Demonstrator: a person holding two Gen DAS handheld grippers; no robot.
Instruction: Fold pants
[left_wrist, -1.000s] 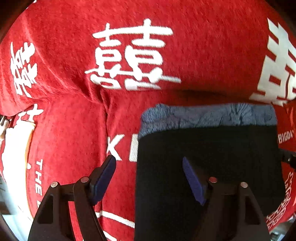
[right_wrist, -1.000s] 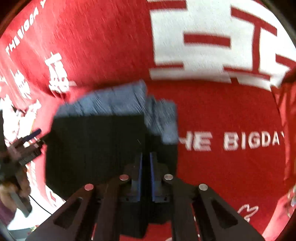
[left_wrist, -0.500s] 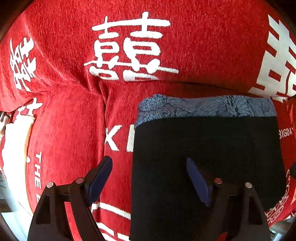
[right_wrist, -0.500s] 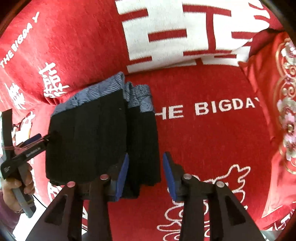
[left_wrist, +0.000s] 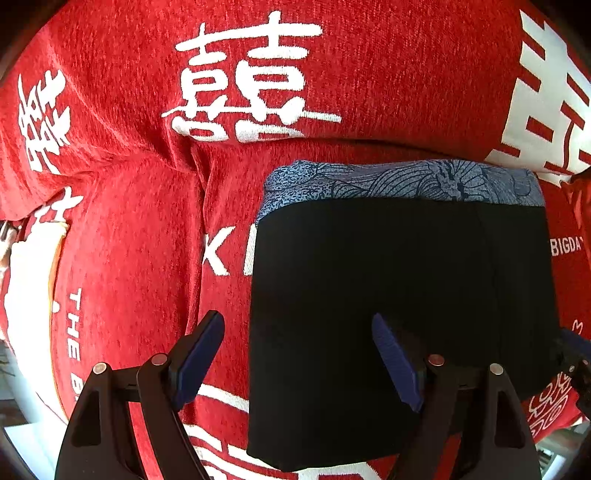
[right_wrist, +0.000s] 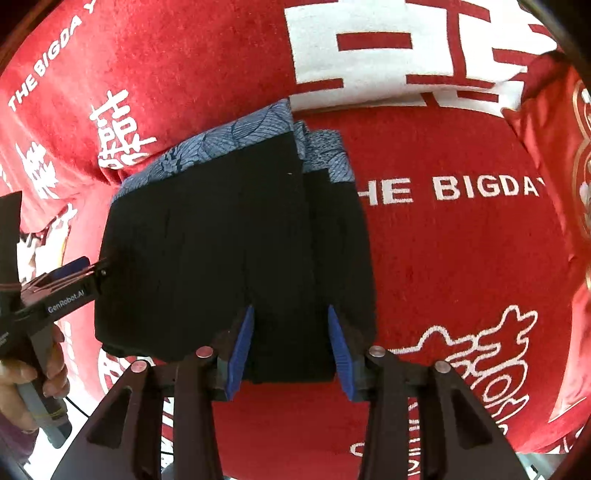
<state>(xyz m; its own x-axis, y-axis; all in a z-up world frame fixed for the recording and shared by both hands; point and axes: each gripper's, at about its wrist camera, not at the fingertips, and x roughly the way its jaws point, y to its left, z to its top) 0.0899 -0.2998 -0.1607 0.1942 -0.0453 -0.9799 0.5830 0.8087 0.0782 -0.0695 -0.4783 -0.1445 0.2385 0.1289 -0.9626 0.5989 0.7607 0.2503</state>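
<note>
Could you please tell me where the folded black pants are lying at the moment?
The pants lie on the red cover, left of centre in the right wrist view, just left of its "THE BIGDAY" lettering, between the open left gripper and right gripper.

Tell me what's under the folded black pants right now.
The black pants lie on the red printed cover, which shows all around them. They hide part of its white lettering; anything else beneath cannot be seen.

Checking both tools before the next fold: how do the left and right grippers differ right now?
The left gripper straddles the left edge of the pants, one finger over the red cover; the right gripper has both fingers over the pants' near right corner. The left's jaws gape wider than the right's. Both are open and hold nothing.
</note>
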